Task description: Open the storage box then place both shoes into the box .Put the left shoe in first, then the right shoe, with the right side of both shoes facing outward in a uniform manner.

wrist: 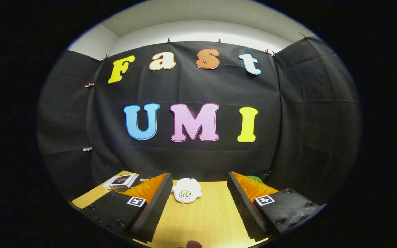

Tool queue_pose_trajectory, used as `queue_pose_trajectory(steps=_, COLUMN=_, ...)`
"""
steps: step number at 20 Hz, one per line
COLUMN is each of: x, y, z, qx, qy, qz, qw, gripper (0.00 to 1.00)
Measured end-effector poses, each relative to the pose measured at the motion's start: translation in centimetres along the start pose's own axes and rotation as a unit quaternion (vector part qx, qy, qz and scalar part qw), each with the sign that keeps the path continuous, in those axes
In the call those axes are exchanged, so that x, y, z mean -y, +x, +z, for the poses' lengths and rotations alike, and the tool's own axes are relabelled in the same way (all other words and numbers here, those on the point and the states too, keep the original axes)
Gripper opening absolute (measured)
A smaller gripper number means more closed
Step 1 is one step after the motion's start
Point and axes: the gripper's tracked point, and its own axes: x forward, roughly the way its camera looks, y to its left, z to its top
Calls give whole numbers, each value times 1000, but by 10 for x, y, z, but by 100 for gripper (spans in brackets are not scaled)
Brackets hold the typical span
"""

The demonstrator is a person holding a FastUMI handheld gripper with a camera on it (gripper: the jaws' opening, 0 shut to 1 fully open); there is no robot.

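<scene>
Gripper view looks level across a light wooden tabletop [205, 220] toward the booth's black cloth wall [198, 86]. The gripper [198, 206] has its two ribbed fingers [153, 210] spread wide apart with nothing between them but bare wood.

Just ahead of the fingers, nearer the left one, lies a small white plush toy with round cartoon eyes and a yellow patch on its head [186, 190]; it rests flat on the table, touching neither finger. Beyond the left finger, near the table's far left corner, sits a flat white box with a dark printed top [121, 181], one corner turned toward the gripper. A bit of something green and ribbed [255, 179] peeks over the right finger, too hidden to identify.

I cannot pick out the storage box or either shoe, so their position and heading cannot be told.

The table's far edge meets the cloth wall right behind the plush toy. Open wood runs straight ahead between the fingers up to the toy.
</scene>
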Motion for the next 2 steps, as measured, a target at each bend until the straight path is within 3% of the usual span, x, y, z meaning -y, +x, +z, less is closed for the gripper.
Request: queue_pose_trajectory(steps=2, x=2, y=0, z=0, qx=2, qy=4, qz=3, qw=1000, gripper=98)
